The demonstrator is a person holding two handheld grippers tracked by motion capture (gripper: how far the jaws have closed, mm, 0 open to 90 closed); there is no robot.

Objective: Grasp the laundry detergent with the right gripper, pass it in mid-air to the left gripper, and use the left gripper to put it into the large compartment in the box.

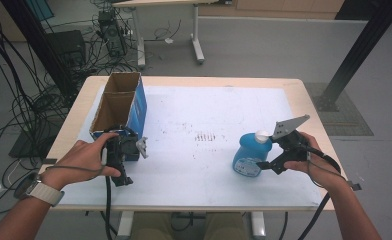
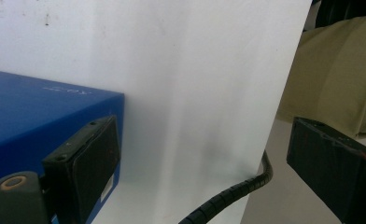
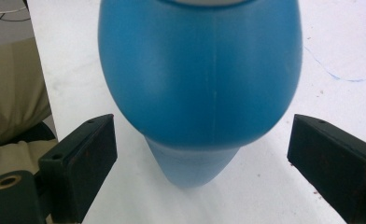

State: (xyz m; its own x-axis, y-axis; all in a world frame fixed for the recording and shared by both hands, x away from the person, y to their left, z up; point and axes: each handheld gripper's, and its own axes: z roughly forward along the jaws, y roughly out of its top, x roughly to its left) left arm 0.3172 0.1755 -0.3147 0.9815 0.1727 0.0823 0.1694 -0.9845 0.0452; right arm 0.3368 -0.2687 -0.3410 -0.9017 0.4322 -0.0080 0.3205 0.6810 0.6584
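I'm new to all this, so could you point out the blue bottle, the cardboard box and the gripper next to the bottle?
blue bottle [image 1: 250, 155], high view, on its front label.
cardboard box [image 1: 139, 102], high view, on its blue side wall.
right gripper [image 3: 202, 154], right gripper view, midway between its fingers.

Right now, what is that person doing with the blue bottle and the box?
A person sits at a white table with a gripper in each hand. The right gripper is open, its fingers on either side of a blue bottle but not squeezing it. The left gripper is open too, with one finger beside the blue box, which is open on top. Nothing is lifted yet.
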